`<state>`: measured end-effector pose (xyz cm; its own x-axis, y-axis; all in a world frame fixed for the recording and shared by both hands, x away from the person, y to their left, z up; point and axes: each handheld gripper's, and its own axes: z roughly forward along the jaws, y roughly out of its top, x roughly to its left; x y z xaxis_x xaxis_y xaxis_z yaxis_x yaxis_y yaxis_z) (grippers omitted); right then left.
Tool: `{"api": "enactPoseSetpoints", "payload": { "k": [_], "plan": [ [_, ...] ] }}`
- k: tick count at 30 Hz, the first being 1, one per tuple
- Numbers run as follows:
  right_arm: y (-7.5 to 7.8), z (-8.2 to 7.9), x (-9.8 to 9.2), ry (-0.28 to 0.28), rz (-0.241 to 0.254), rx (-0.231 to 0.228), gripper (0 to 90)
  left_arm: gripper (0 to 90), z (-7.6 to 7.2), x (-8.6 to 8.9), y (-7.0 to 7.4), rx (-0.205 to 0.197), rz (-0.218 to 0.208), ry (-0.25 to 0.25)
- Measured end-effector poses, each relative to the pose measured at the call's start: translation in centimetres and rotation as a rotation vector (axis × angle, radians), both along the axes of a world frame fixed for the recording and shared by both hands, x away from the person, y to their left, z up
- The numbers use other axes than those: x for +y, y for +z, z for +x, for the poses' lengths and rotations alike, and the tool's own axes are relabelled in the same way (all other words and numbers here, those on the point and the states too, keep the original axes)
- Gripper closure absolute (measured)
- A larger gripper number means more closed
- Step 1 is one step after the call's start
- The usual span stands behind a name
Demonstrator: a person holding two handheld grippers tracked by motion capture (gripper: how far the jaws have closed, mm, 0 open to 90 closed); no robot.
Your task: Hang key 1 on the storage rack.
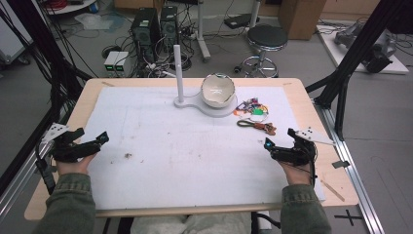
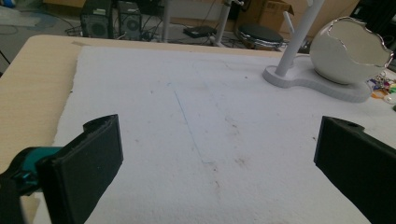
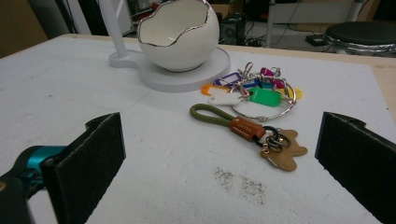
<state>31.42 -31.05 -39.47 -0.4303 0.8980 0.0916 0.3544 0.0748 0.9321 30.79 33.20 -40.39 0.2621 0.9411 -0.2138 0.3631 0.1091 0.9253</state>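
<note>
Keychain [image 3: 247, 128] with green loop lies just ahead of the right tongs [image 3: 219, 154], untouched; both right and left tongs [image 2: 219, 158] gape wide, empty, over bare white mat [image 1: 170, 146] near the worktop [image 1: 83, 102] front edge.

No lettering can be read — the key strap's [image 3: 246, 127] stamp is blurred.

Mat centre [image 1: 195, 146] is bare, free passage btwn both sides. Far edge blocked: white stand w/ upright post [image 1: 178, 73], egg-shaped bowl [image 1: 217, 90] beside it, key tags [image 1: 252, 107] and olive strap keychain [image 1: 256, 126] just right.
</note>
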Motion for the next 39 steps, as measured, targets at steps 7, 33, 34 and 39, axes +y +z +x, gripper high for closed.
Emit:
{"api": "enactPoseSetpoints", "payload": {
  "k": [7, 33, 34, 39],
  "plan": [
    [-0.1, 0.1, 0.0, 0.013, 0.014, 0.013, 0.8, 1.7, 0.0, -0.1, 0.0, 0.01, 0.009, 0.005],
    [0.0, 1.7, 0.9, 0.03, -0.041, 0.102, 0.8, 1.7, 0.2, -0.1, -0.4, 0.045, 0.029, 0.022],
    [0.0, 1.8, 1.0, 0.035, -0.042, 0.113, 0.8, 1.7, 0.2, -0.1, -0.4, 0.045, 0.03, 0.022],
    [0.1, 2.4, 1.3, 0.061, -0.07, 0.136, 0.8, 1.7, 0.2, -0.1, -0.4, 0.045, 0.029, 0.023]
  ]
}}
